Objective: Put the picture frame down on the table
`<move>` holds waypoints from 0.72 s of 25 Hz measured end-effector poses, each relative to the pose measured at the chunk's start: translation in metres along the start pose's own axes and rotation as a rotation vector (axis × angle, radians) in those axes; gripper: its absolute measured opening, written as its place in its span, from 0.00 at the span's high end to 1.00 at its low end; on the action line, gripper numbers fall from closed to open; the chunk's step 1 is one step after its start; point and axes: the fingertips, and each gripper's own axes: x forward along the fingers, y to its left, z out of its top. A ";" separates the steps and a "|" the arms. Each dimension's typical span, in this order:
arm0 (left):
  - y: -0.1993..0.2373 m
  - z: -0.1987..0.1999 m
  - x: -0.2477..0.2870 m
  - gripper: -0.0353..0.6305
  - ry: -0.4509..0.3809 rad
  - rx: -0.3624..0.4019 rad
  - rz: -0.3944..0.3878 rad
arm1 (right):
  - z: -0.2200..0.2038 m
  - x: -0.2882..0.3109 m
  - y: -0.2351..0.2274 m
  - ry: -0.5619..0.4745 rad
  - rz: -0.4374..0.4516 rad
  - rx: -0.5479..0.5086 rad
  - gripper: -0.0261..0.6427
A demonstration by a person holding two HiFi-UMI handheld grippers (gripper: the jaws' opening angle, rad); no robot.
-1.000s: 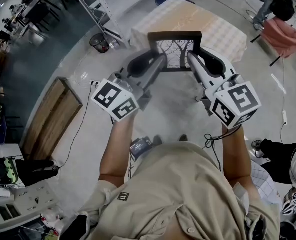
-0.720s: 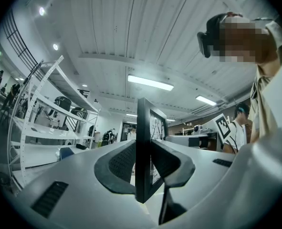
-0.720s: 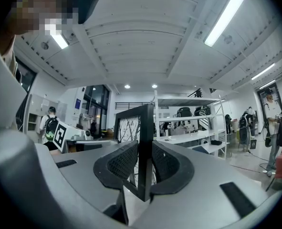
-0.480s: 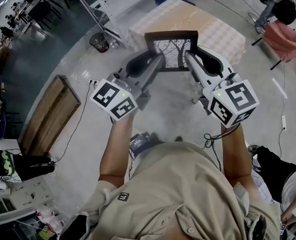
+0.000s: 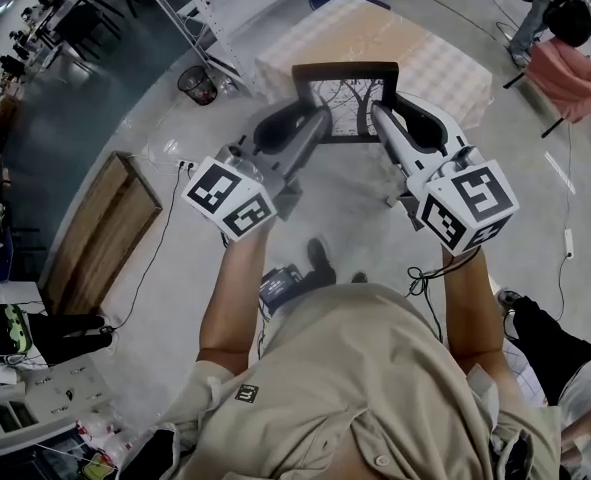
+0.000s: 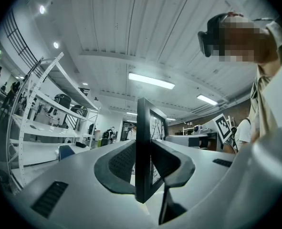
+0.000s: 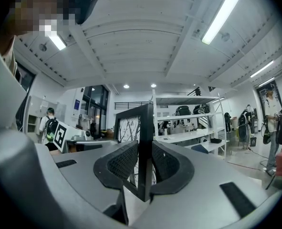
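One table (image 5: 430, 63) with a checked cloth stands on the grey floor (image 5: 345, 218), near white shelves (image 5: 210, 8). A black bin (image 5: 197, 86) sits by the shelves; I cannot see what is in it. The left gripper (image 6: 141, 163) and right gripper (image 7: 143, 168) each squeeze one side of the picture frame (image 5: 347, 103). It is up in the air by the table's near edge.

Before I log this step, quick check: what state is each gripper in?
Left gripper: shut on the picture frame's left edge.
Right gripper: shut on its right edge.
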 end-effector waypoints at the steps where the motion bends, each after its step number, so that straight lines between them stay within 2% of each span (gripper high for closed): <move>1: 0.003 -0.001 0.001 0.80 0.001 -0.002 -0.002 | -0.001 0.003 -0.001 0.001 -0.003 0.002 0.84; 10: 0.027 -0.021 0.007 0.80 0.004 -0.008 -0.018 | -0.023 0.021 -0.013 0.001 -0.022 0.009 0.84; 18: 0.099 -0.004 0.022 0.80 0.014 -0.039 -0.036 | -0.013 0.092 -0.031 0.025 -0.050 0.025 0.84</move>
